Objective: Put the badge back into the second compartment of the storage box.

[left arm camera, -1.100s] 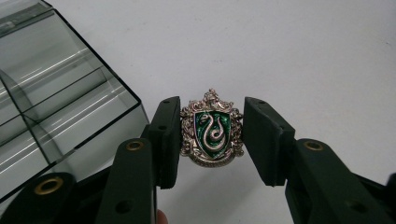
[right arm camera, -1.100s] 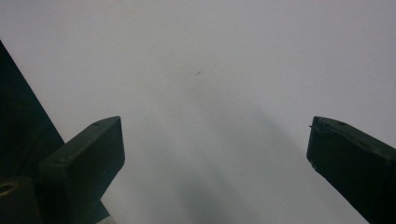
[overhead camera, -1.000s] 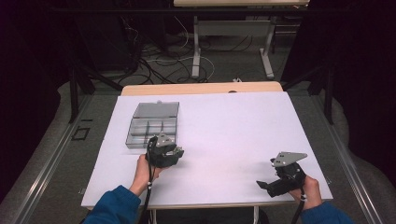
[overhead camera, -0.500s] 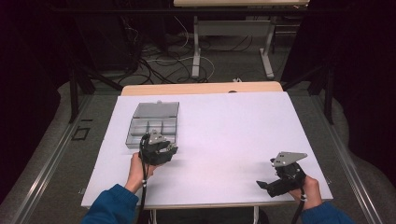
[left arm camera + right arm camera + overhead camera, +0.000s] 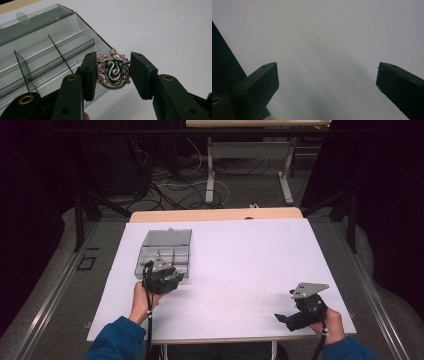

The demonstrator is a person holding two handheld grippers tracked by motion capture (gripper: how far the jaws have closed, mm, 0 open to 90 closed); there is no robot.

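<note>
Now the left gripper (image 5: 113,75) clamps a green-enamelled silver crest badge (image 5: 113,69) by its edges over the clear plastic compartment box (image 5: 47,52); such a thin grip could slip. Right gripper (image 5: 327,82) idles, jaws apart.

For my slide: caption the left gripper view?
Left claw grips a snake-crest badge beside an open clear divided box.

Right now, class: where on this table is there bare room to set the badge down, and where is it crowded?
Bare white table runs from the compartment box across to the right gripper. It is crowded at the box's near edge, where the left gripper holds the badge.
</note>
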